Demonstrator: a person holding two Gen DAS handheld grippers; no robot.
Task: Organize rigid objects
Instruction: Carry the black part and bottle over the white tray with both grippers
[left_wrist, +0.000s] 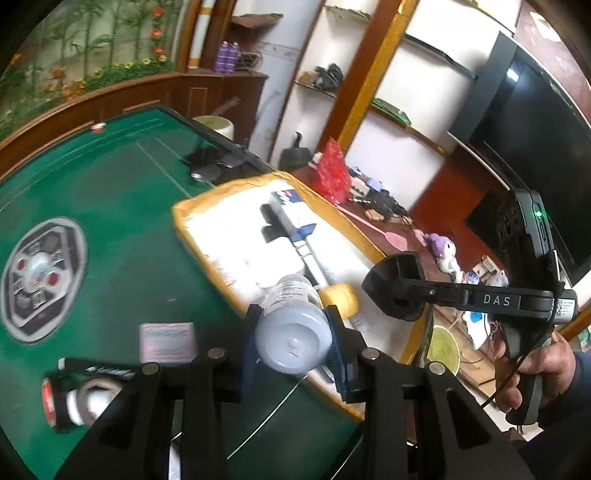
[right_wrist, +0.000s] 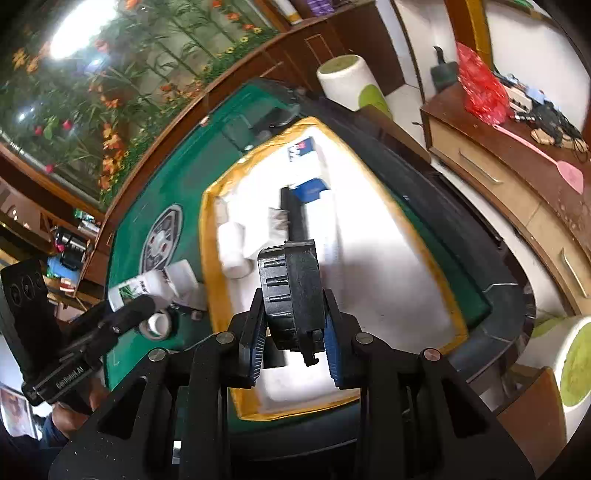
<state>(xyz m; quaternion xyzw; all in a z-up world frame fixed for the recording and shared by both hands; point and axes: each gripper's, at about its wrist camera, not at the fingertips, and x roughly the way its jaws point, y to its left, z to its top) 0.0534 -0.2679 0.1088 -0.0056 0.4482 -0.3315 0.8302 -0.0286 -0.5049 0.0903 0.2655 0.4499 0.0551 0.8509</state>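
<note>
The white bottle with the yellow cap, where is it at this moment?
In the left wrist view, the white bottle is clamped in the left hand-held gripper, over the near edge of the yellow-rimmed white tray.

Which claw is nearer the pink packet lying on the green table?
Left. The left claw, gripping a bottle, is beside the pink packet; the right claw holds a black part over the tray.
</note>
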